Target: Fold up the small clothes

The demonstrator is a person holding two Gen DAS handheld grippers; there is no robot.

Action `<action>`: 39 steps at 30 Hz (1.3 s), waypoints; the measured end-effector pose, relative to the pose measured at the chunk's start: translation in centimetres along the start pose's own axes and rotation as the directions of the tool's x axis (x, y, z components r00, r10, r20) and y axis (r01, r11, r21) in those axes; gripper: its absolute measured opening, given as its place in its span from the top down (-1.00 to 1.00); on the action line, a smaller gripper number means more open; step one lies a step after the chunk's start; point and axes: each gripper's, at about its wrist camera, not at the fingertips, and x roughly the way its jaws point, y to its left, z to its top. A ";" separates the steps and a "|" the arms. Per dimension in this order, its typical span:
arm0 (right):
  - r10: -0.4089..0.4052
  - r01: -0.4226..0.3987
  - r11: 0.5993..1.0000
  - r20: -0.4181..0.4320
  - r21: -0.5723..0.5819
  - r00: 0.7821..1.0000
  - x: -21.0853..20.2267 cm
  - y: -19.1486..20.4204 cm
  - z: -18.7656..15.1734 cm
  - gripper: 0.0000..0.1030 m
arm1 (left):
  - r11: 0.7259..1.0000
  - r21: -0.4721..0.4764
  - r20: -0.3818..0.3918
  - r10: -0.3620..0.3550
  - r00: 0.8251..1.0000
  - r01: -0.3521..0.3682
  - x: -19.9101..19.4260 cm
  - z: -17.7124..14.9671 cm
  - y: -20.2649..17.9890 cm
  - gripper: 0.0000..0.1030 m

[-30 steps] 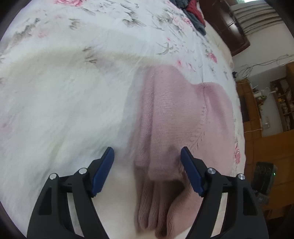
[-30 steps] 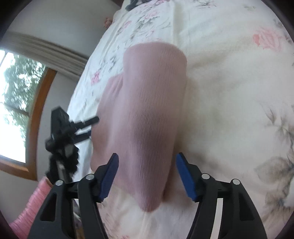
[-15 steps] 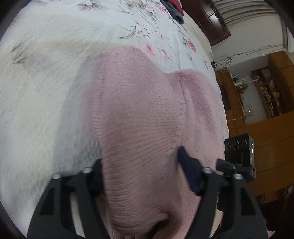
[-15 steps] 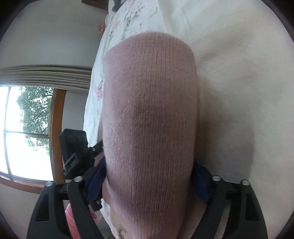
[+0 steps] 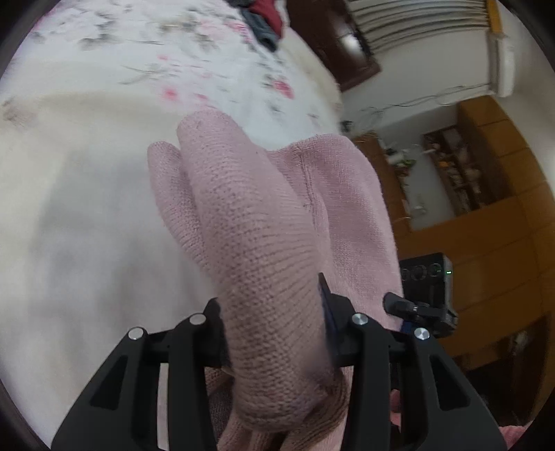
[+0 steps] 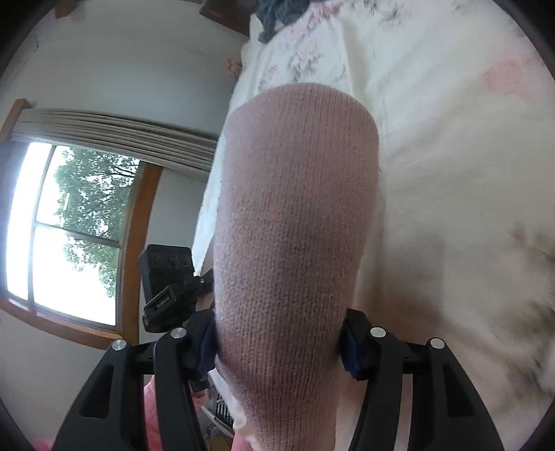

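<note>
While both grippers clamp the pink knit (image 5: pixel 263 243), only the right view shows a window (image 6: pixel 73 236).

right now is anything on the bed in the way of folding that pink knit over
Nothing visible. Both grippers, left and right, already clamp the pink knit garment. The floral bedspread ahead of it looks bare; the dark clothes pile lies far off by the bed's far end.
</note>
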 end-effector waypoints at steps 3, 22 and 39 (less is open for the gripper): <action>-0.005 0.005 1.000 0.009 -0.008 1.000 -4.5 0.5 -2.3 -0.11 | 0.999 0.016 -0.018 -0.035 0.999 0.035 1.5 -2.3 -3.2 0.25; -0.136 0.137 0.977 -0.015 0.162 0.991 -10.9 -12.4 -12.5 -0.25 | 0.994 -0.014 -0.145 0.109 0.984 -0.112 11.5 -12.4 -0.9 0.14; -0.269 0.269 0.963 0.004 0.028 0.963 -12.9 -7.0 -17.2 -0.47 | 0.923 0.200 -0.069 0.346 0.936 -0.327 6.2 -15.0 -7.6 -0.15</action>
